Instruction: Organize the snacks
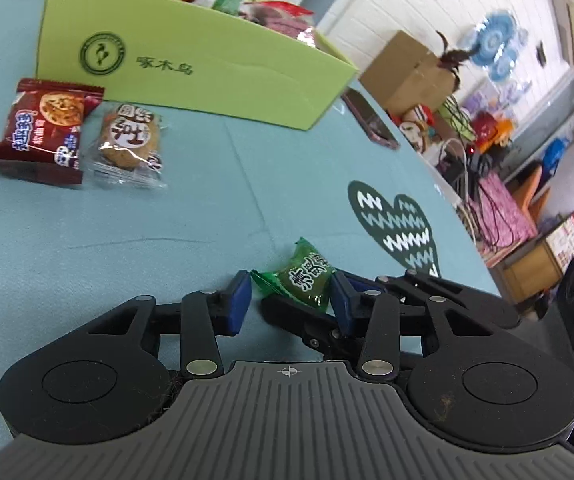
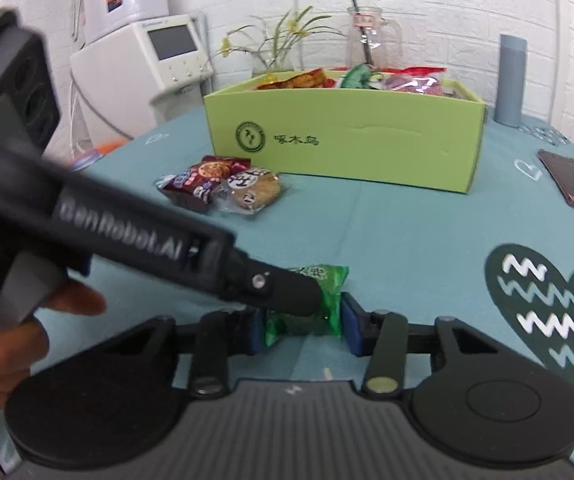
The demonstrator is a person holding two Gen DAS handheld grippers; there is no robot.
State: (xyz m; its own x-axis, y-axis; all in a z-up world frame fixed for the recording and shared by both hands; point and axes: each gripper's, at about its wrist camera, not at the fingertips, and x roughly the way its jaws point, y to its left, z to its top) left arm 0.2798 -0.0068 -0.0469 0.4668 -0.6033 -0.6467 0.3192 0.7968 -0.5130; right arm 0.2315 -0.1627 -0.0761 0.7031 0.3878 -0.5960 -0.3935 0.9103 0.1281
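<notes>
A small green snack packet [image 1: 307, 280] [image 2: 327, 280] lies on the teal tablecloth. My right gripper [image 2: 303, 330] is shut on it, with a blue pad pressed on each side. My left gripper [image 1: 291, 304] straddles the same packet from another angle. Its right pad touches the wrapper and its left pad stands a sliver off the wrapper's tail, so it reads as open. In the right wrist view one left finger [image 2: 287, 292] covers part of the packet. Farther off stands the light green box [image 1: 207, 80] [image 2: 367, 148], holding several snacks.
A red cookie packet [image 1: 43, 128] [image 2: 203, 178] and a clear-wrapped biscuit [image 1: 131, 140] [image 2: 253, 190] lie side by side before the box. A phone [image 2: 571, 184] lies at the right and a grey cylinder [image 2: 511, 80] stands behind. A hand [image 2: 7, 352] holds the left gripper.
</notes>
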